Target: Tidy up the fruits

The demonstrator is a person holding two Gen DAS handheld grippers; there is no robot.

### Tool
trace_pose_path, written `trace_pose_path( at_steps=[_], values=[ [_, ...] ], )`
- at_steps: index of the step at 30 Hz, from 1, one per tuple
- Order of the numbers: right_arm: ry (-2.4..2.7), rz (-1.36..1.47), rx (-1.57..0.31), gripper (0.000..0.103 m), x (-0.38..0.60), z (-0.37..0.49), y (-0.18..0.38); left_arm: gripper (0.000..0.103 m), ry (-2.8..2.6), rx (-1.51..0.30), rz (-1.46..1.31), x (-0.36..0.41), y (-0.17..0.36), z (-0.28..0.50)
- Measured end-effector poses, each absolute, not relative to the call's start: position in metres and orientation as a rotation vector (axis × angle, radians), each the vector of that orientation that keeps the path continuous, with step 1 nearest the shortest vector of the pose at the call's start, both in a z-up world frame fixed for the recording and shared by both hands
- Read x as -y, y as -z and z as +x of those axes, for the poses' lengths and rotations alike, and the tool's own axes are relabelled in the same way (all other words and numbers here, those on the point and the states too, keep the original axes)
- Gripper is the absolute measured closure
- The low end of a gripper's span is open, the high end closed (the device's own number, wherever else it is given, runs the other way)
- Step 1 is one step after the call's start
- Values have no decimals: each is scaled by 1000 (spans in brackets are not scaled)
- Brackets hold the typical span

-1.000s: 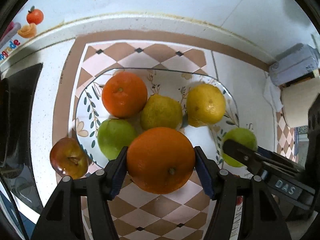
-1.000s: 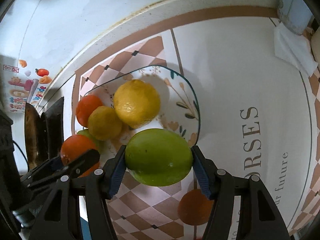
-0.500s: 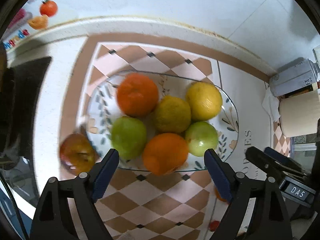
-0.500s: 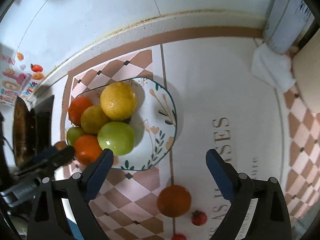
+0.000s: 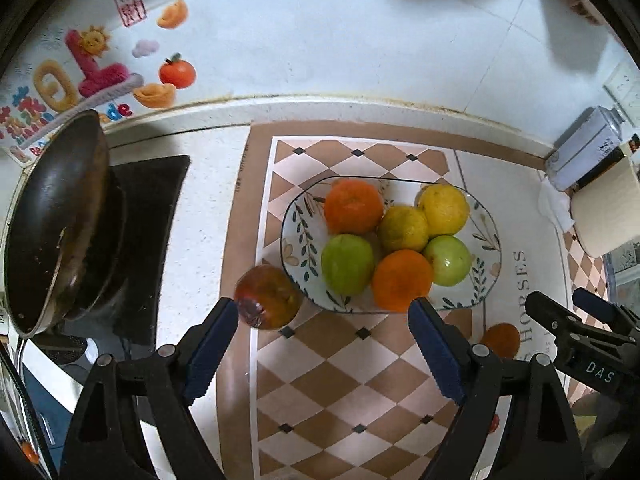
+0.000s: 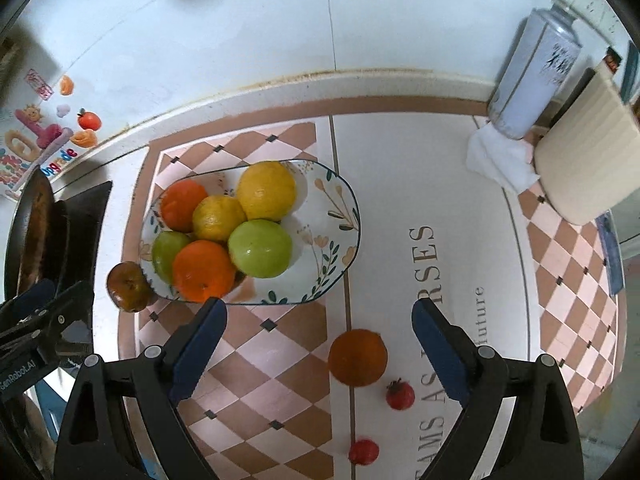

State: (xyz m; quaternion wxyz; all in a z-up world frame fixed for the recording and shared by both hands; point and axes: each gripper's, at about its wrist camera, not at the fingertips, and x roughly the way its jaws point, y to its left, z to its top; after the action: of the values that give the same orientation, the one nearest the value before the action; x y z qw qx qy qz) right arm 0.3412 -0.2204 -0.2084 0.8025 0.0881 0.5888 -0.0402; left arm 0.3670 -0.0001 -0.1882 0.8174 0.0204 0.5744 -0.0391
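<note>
A: Both fruits I carried 1 second ago are out of my jaws: the near orange (image 5: 402,279) and the right green apple (image 5: 448,260) now lie on the plate (image 5: 294,236), and both tools have pulled back and up.

B: Jaw state?

A: Left gripper (image 5: 322,344) wide apart, holding nothing. Right gripper (image 6: 320,346) also wide, holding nothing.

B: Plate count?

A: 6 pieces. Far orange (image 5: 353,206), 2 yellow citrus, the smaller one (image 5: 403,228) touching the larger one (image 5: 444,210), a left green apple (image 5: 346,264), plus the 2 just named. They sit bunched together toward the plate's left half in the right wrist view.

B: Fruit off the plate?

A: Red-brown apple (image 5: 267,297) on the tabletop, just beside the plate's near-left rim, close to my left jaw tip. A loose orange (image 6: 357,357) lies on the mat (image 6: 256,344) between my right jaws in the right wrist view, apart from the plate. 2 small red fruits (image 6: 400,395) lie nearer than it; kind unclear.

B: Surroundings?

A: Dark pan (image 5: 52,216) on the stove at far left, a pale tin (image 6: 532,80) and a cream roll (image 6: 584,160) at far right.
</note>
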Motion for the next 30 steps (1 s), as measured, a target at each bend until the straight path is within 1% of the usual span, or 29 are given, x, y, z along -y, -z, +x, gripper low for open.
trace_pose_path(
  at_steps=[11, 21, 30],
  values=[
    [80, 139, -1138, 7, 205, 282, 139, 16, 97, -1109, 64, 0, 134, 320],
    [51, 138, -1057, 7, 201, 239, 80, 16, 135, -1066, 50, -3, 90, 286],
    [37, 148, -1018, 7, 197, 213, 55, 16, 145, -1025, 65, -3, 67, 262]
  ],
)
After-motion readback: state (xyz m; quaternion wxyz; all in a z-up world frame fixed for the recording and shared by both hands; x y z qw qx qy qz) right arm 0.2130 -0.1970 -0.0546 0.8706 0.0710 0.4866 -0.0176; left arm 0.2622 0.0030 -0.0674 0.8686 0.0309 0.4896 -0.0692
